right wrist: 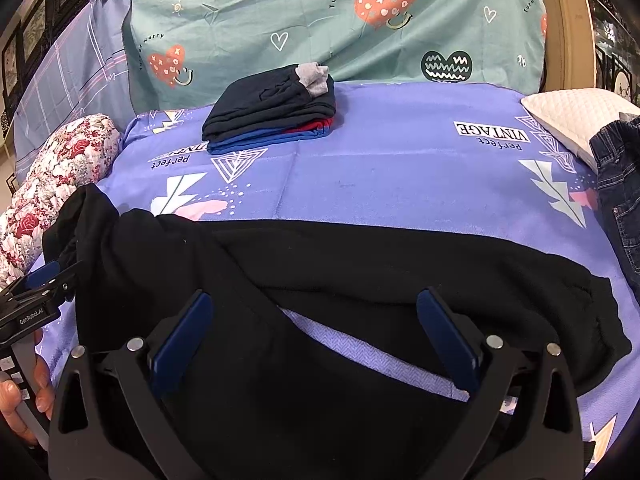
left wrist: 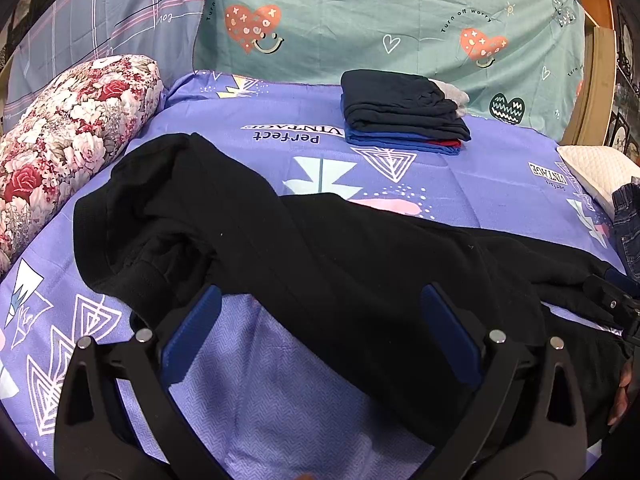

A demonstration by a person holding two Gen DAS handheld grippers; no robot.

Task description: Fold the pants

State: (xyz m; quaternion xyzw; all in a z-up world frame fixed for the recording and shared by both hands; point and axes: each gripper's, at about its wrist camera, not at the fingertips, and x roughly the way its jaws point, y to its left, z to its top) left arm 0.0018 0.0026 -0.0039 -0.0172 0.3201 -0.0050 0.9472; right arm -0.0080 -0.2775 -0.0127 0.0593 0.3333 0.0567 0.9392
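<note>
We hold our left gripper [left wrist: 320, 332] and right gripper [right wrist: 314, 338] spread wide, grasping nothing, above the rumpled black fabric pants [right wrist: 360, 264] on the purple patterned bedsheet [right wrist: 400, 184].

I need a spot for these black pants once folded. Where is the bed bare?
Bare sheet lies between the folded stack and the black pants, reaching toward the white pillow. Crowded: floral pillow on the left, jeans on the right.

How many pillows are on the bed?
2: a floral pillow at the left edge of the bed, and a white pillow at the right edge beside the jeans. Others may lie out of view.
</note>
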